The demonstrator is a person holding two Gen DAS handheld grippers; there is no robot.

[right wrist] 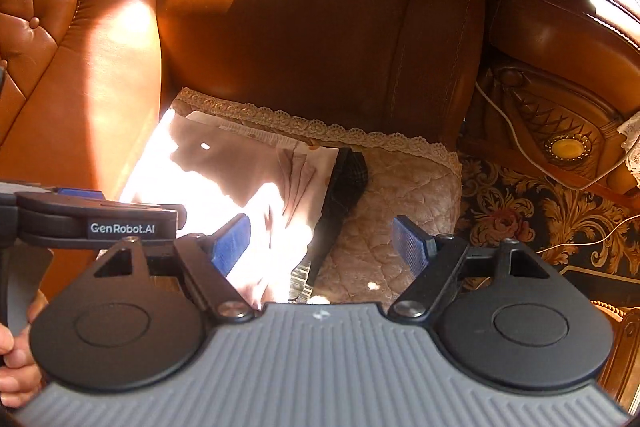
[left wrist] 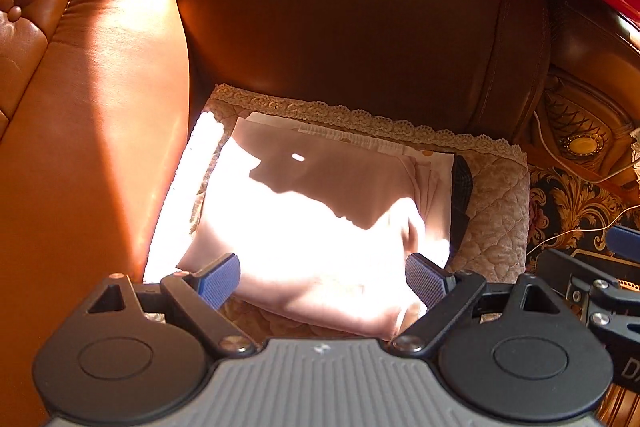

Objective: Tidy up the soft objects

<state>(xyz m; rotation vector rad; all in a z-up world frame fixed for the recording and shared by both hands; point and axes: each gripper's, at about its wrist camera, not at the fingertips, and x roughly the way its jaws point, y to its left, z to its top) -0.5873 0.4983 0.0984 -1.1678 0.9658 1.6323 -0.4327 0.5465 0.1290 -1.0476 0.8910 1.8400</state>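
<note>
On the sofa seat | pink cloth lies folded on the quilted pad, dark cloth tucked under its right edge | my left gripper jaws wide apart over the pink cloth, holding nothing | my right gripper jaws wide, empty, above the pad.

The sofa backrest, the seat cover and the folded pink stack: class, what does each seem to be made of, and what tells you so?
Sofa backrest: probably leather or imitation leather, glossy, with sunlight sheen and stitched seams.
Seat cover: quilted beige fabric, matte, with diamond stitching and a lace edge.
Folded pink stack: soft woven cloth, likely cotton; layered edges show on its right side.
</note>
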